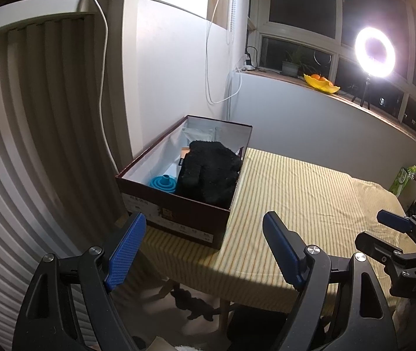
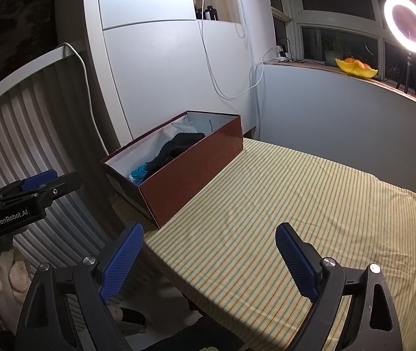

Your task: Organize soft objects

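Observation:
A dark red cardboard box [image 1: 178,219] stands open at the left corner of the table with the yellow striped cloth [image 1: 295,193]. Inside lie a black fuzzy soft item [image 1: 210,169] and a blue collapsible funnel [image 1: 164,184]. The box [image 2: 190,172], the black item [image 2: 175,149] and the funnel [image 2: 138,172] also show in the right wrist view. My left gripper [image 1: 205,248] is open and empty, just in front of the box. My right gripper [image 2: 209,260] is open and empty over the front of the cloth; it also shows in the left wrist view [image 1: 395,225].
A ribbed white radiator [image 1: 32,134] stands left of the table. White cables [image 1: 208,67] hang on the wall behind the box. A ring light [image 1: 374,52], a yellow fruit bowl [image 1: 322,83] and a potted plant sit on the windowsill. Dark items lie on the floor under the table.

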The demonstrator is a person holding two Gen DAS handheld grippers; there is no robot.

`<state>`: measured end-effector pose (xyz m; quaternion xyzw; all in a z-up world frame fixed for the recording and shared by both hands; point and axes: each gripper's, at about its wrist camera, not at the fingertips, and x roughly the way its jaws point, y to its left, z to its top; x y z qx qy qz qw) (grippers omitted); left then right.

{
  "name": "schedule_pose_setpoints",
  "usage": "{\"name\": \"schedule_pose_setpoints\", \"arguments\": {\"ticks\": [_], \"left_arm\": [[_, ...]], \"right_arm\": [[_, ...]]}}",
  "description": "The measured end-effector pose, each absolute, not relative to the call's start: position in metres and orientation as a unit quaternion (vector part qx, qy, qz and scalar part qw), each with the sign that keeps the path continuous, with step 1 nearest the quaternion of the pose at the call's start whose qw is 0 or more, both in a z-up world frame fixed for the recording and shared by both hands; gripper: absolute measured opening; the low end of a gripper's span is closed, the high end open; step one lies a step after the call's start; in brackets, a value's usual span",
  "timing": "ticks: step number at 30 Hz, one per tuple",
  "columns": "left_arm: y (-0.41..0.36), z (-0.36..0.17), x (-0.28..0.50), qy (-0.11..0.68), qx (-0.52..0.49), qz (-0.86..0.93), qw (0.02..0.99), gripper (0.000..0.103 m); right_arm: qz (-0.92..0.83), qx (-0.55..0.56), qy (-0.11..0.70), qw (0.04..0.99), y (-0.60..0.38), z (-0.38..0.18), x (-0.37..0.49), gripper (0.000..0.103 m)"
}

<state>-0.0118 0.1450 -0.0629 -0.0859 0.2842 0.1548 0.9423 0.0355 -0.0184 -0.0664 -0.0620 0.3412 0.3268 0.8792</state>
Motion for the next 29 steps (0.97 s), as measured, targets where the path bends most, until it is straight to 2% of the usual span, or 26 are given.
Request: {"name": "schedule_pose_setpoints", "arguments": {"ticks": [29], "left_arm": [[0.149,-0.063,-0.014,0.273,-0.09,0.165,0.943,0.082]], "right_arm": [[0.328,-0.056,0.356,0.873,-0.014,-0.078,0.033,0.089]]}}
